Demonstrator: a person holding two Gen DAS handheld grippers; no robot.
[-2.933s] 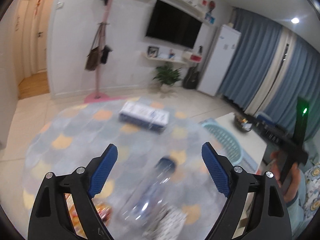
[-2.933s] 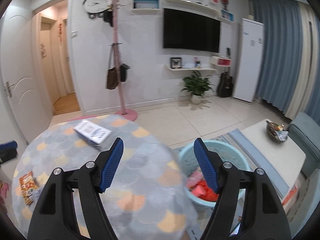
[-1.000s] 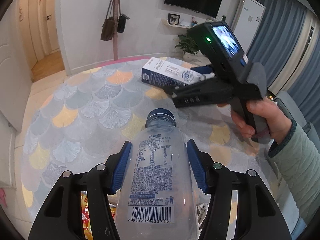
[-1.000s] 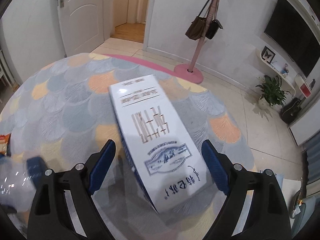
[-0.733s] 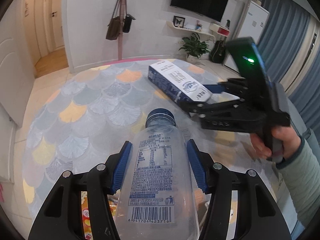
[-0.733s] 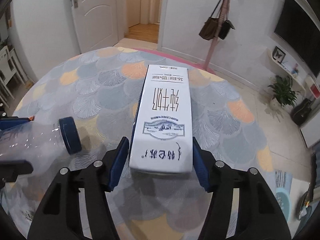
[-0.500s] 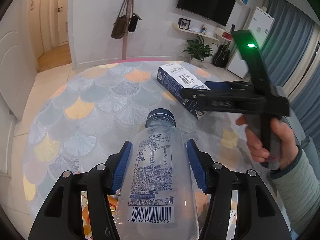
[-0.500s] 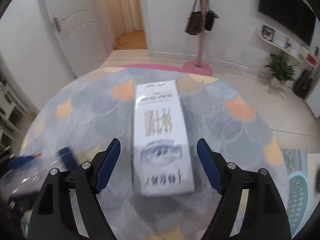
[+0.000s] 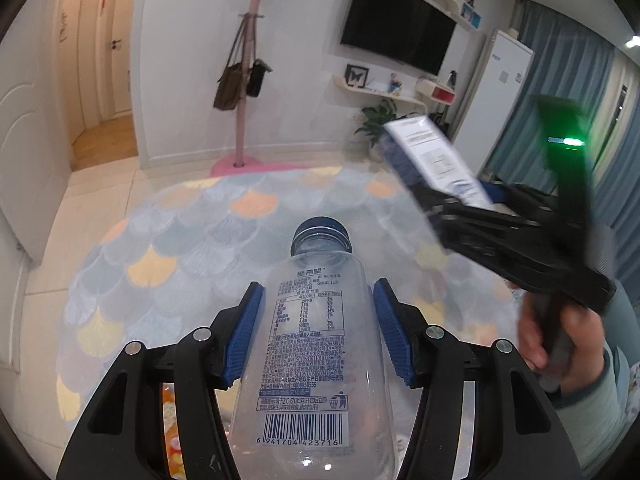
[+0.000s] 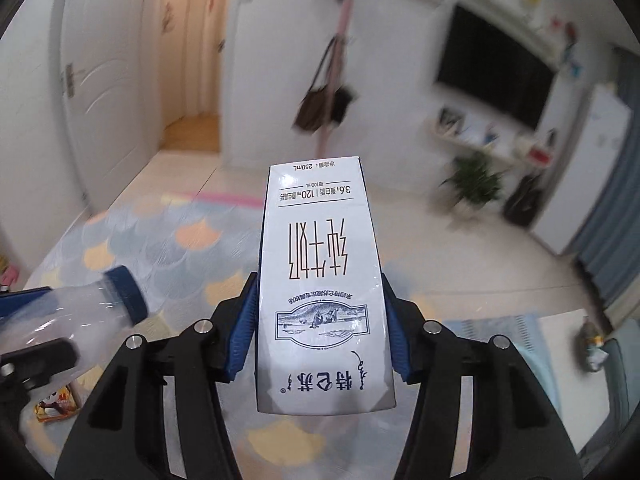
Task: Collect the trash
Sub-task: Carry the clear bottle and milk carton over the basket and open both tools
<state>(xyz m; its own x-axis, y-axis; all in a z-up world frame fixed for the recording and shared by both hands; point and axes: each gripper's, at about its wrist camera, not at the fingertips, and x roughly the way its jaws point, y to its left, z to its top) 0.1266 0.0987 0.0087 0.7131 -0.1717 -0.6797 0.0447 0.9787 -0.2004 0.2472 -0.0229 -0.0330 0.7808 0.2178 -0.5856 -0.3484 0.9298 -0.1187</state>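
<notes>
My left gripper [image 9: 318,334] is shut on a clear plastic bottle [image 9: 316,344] with a blue cap, held above the scale-patterned rug [image 9: 192,240]. My right gripper [image 10: 320,324] is shut on a white milk carton [image 10: 322,280] with blue sides, lifted off the rug. The carton [image 9: 436,160] and the right gripper also show at the right of the left wrist view, blurred. The bottle [image 10: 80,320] shows at the left edge of the right wrist view.
An orange snack wrapper [image 10: 54,404] lies on the rug below the left gripper [image 9: 172,432]. A light blue basket [image 10: 516,340] shows at the right. A pink coat stand [image 9: 244,80] with bags stands beyond the rug, by the wall with the TV [image 9: 396,36].
My right gripper closed on the milk carton and lifted it off the rug, swinging up and right. My left gripper keeps hold of the bottle and has tilted up slightly.
</notes>
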